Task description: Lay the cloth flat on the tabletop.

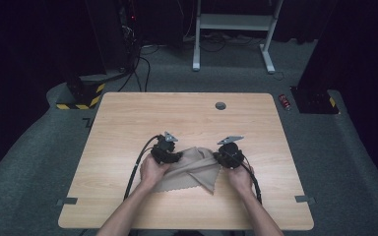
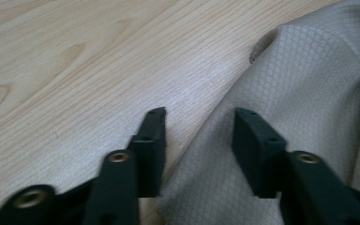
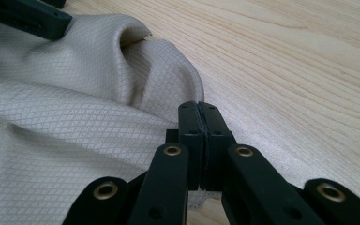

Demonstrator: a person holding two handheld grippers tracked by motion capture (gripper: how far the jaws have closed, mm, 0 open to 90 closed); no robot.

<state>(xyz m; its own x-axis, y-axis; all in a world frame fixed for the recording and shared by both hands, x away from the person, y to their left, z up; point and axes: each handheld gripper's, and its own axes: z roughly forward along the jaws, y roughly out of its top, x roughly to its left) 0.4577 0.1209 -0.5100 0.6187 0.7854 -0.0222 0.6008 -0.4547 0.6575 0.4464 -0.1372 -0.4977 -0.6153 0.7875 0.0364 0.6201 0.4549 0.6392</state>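
Wooden table, beige cloth near 6 o'clock. Right gripper pinching cloth edge; left gripper spread, straddling edge. Folding underway; next, left closes on edge.

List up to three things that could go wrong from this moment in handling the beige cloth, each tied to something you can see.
1. The left gripper stands open over the beige cloth; if it shuts here, one jaw may meet bare wooden table and catch little fabric.
2. The right gripper is shut on a thin cloth edge, which could slip free under a pull.
3. The cloth lies bunched and folded, so a pull may drag extra layers.
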